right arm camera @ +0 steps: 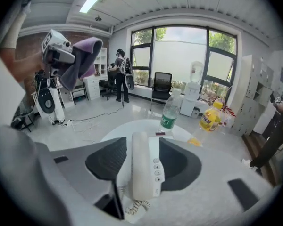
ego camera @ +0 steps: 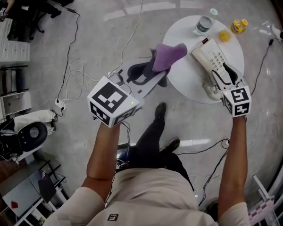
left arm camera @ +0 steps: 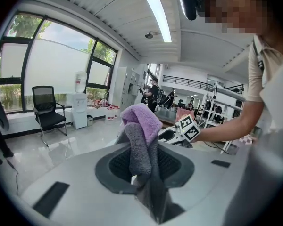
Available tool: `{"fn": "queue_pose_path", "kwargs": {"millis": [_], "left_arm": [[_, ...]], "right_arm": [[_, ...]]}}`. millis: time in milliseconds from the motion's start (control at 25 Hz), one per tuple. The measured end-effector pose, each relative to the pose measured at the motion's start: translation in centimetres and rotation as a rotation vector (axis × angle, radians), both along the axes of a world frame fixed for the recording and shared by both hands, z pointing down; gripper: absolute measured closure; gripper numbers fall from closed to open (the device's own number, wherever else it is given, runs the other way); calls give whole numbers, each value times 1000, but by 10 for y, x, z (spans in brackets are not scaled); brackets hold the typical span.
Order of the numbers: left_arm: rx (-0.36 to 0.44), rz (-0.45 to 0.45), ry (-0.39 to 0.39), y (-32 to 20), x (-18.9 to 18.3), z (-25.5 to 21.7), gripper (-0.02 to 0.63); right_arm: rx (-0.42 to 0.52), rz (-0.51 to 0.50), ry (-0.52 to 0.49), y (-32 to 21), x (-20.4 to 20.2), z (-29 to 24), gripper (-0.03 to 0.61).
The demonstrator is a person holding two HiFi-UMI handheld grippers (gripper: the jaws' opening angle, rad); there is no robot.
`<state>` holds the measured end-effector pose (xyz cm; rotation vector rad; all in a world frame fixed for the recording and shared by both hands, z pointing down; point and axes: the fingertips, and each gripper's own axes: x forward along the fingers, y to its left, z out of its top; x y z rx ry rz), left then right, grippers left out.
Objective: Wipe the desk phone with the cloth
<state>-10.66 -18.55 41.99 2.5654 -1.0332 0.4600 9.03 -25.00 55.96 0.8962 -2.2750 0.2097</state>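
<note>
A purple and grey cloth [ego camera: 169, 55] hangs from my left gripper [ego camera: 153, 70], which is shut on it and held just left of the round white table [ego camera: 184, 32]. In the left gripper view the cloth [left arm camera: 141, 126] stands up between the jaws of that gripper [left arm camera: 144, 169]. A white desk phone [ego camera: 210, 58] with its handset and coiled cord sits tilted above the table's right side, and my right gripper [ego camera: 221, 74] is shut on it. The phone [right arm camera: 142, 166] fills the gap between the pads in the right gripper view, where my right gripper [right arm camera: 144, 147] looks down over the table [right arm camera: 127, 131].
A clear water bottle [ego camera: 203, 24] and a yellow bottle [ego camera: 239, 25] stand at the table's far edge, with a small yellow thing [ego camera: 224, 35] near them. White cables [ego camera: 75, 74] trail over the floor at left. People and office chairs are far off.
</note>
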Motion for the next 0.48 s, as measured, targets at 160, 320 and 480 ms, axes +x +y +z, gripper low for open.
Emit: {"fn": "queue_pose_path", "kwargs": {"millis": [160,320,480], "left_arm": [[67,17,16,16,9,-42,523],[123,20,25,31,20,-82,523],[179,31,47,57,27,-120,523]], "right_arm": [[89,40,-47,18,6,-70,442],[184,104,-83,38,18,-136,551],[232,170,-213,70,28,-200,583]]}}
